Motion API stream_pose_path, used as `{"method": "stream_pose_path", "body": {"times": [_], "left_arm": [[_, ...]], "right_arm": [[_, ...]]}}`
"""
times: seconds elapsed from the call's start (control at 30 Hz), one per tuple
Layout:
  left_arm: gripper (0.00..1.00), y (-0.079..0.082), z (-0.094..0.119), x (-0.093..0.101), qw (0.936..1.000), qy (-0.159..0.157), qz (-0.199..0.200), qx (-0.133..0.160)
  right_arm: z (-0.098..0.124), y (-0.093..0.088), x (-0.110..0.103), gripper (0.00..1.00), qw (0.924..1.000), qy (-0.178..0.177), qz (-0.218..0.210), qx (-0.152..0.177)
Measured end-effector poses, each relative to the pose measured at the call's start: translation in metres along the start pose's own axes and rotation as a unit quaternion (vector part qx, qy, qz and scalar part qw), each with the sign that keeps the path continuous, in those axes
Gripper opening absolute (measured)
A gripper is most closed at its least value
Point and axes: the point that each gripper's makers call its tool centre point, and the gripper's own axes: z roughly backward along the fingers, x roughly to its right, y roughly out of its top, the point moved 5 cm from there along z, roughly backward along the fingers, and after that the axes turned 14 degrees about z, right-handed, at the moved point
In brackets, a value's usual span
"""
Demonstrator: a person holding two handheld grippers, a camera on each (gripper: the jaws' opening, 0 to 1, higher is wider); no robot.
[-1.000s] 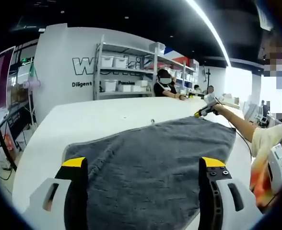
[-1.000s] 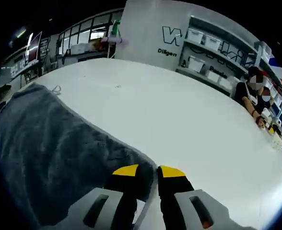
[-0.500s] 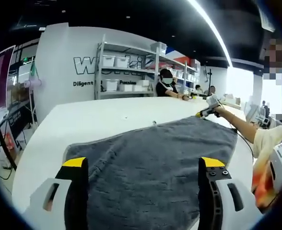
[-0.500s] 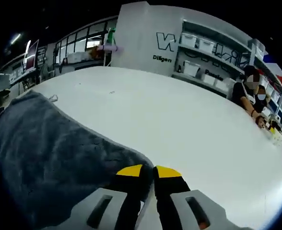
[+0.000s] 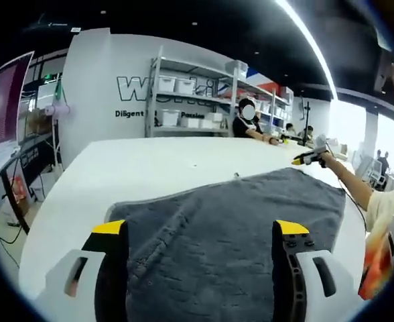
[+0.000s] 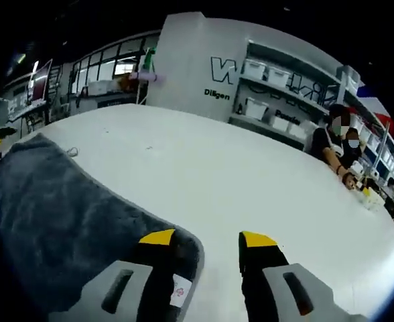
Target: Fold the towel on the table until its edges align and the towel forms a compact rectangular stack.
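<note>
A dark grey towel (image 5: 217, 221) lies spread flat on the white table (image 5: 143, 164). My left gripper (image 5: 200, 229) hangs open over the towel's near edge, jaws wide apart with nothing between them. In the left gripper view the right gripper (image 5: 309, 158) shows at the towel's far right corner, at the end of a person's arm. In the right gripper view the towel (image 6: 56, 215) runs off to the left. Its corner, with a white label (image 6: 179, 293), lies beside the left jaw. My right gripper (image 6: 207, 238) is open, with bare table between its fingertips.
Shelves with white bins (image 5: 183, 100) stand behind the table against a lettered wall. People sit at the table's far side (image 6: 331, 144). The table's left edge (image 5: 43, 221) drops to the floor, where cables lie. Broad bare tabletop (image 6: 250, 174) stretches beyond the towel.
My right gripper's jaws, shut on the towel's corner before, now stand apart, and the corner lies on the table. The left gripper stays open; its view shifted slightly.
</note>
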Motion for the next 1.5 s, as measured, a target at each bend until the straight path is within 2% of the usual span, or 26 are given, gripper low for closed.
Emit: {"method": "stream_pose_path", "body": {"times": [0.07,0.2,0.27,0.43,0.57,0.73,0.93,1.03,1.07,1.17,1.27,1.4,1.47,1.5], "left_arm": [[0.81,0.003,-0.004,-0.006,1.0,0.005,0.002,0.0],[0.76,0.008,-0.01,-0.017,0.9999,0.015,0.006,0.003],[0.73,0.009,-0.013,-0.019,0.9998,0.015,0.011,0.003],[0.6,0.015,-0.015,-0.023,0.9998,0.015,0.011,0.007],[0.54,0.019,-0.02,-0.029,0.9996,0.027,0.003,0.009],[0.42,0.021,-0.027,-0.042,0.9988,0.047,0.0,0.011],[0.29,0.024,-0.041,-0.064,0.9972,0.075,0.002,0.008],[0.28,0.029,-0.052,-0.076,0.9963,0.086,-0.001,0.003],[0.28,0.028,-0.055,-0.079,0.996,0.089,-0.006,0.0],[0.26,0.031,-0.067,-0.095,0.9912,0.121,-0.054,-0.012],[0.24,0.021,-0.078,-0.098,0.9888,0.134,-0.062,-0.02],[0.21,0.012,-0.087,-0.104,0.9912,0.121,-0.038,-0.038],[0.18,0.012,-0.088,-0.105,0.991,0.121,-0.04,-0.039],[0.16,0.008,-0.085,-0.108,0.9895,0.132,-0.041,-0.043]], "right_arm": [[0.013,0.004,-0.015,0.55,0.9994,0.034,-0.001,0.006],[0.028,0.011,-0.034,0.7,0.9968,0.079,-0.003,0.015],[0.034,0.015,-0.043,0.77,0.9956,0.092,-0.002,0.021],[0.045,0.029,-0.052,0.88,0.9915,0.122,0.008,0.043],[0.051,0.034,-0.067,0.99,0.9866,0.151,0.033,0.05],[0.051,0.029,-0.087,0.99,0.9813,0.179,0.054,0.046],[0.049,0.024,-0.084,0.98,0.9804,0.187,0.043,0.047],[0.051,0.026,-0.082,0.97,0.9812,0.182,0.039,0.052],[0.051,0.026,-0.082,0.97,0.9812,0.182,0.038,0.053],[0.052,0.028,-0.085,0.96,0.9808,0.183,0.039,0.056],[0.051,0.029,-0.087,0.96,0.9798,0.187,0.043,0.057],[0.052,0.029,-0.093,0.95,0.9787,0.192,0.047,0.056],[0.055,0.032,-0.093,0.95,0.9777,0.195,0.05,0.059],[0.057,0.035,-0.093,0.94,0.9779,0.193,0.045,0.068]]}}
